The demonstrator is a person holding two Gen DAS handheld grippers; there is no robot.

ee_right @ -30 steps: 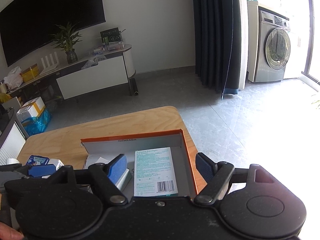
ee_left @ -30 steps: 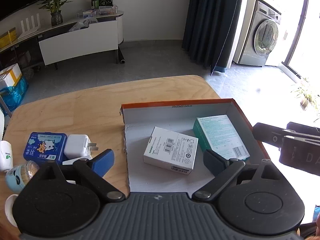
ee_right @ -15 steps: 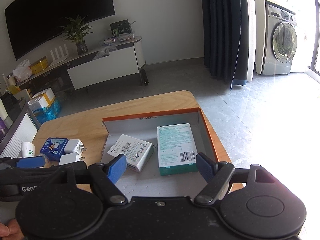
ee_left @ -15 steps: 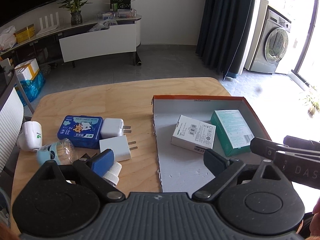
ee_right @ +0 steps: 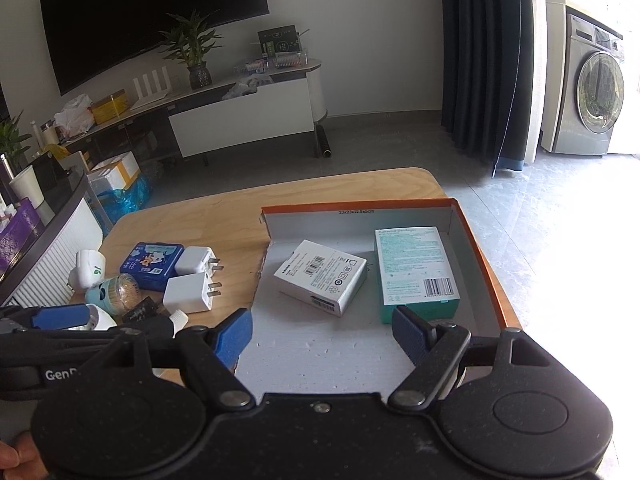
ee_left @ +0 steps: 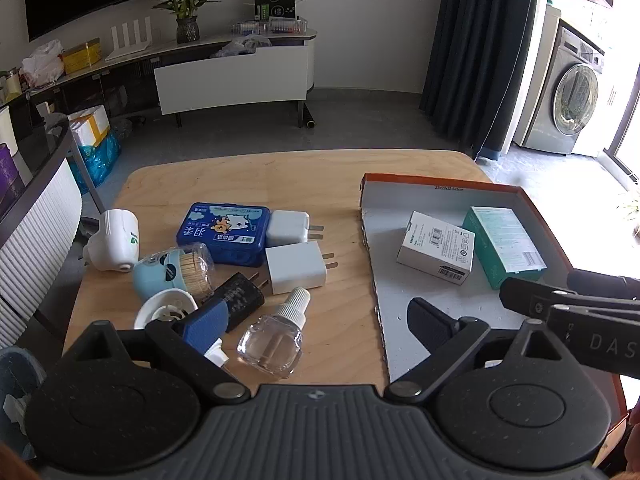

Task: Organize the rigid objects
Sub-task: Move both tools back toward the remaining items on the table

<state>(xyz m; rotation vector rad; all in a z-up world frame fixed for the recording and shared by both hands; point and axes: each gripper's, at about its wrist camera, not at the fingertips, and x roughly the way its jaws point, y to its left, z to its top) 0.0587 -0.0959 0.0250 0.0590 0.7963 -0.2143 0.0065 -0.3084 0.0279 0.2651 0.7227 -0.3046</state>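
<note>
1. While both tools hover over the wooden table [ee_left: 256, 176], the left gripper [ee_left: 316, 320] stands wide and empty, a clear bottle [ee_left: 272, 344] just ahead between its fingers.
2. Right gripper [ee_right: 322, 330]: wide, empty; white box [ee_right: 322, 276] and teal box [ee_right: 416, 268] lie just ahead inside the orange-rimmed tray [ee_right: 360, 206].
3. Chargers [ee_left: 294, 266] and blue case [ee_left: 224, 232] lie ahead-left of the left gripper.

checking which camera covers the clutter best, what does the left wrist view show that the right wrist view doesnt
Only the left wrist view shows the clear bottle with its white cap in full, and the whole black plug; in the right wrist view the left gripper hides most of both.

Only the right wrist view shows the far right wall of the tray unobstructed.

Both show the blue tin, two white chargers, the toothpick jar, and the white box and green box lying in the tray, with both jaws open and empty.
</note>
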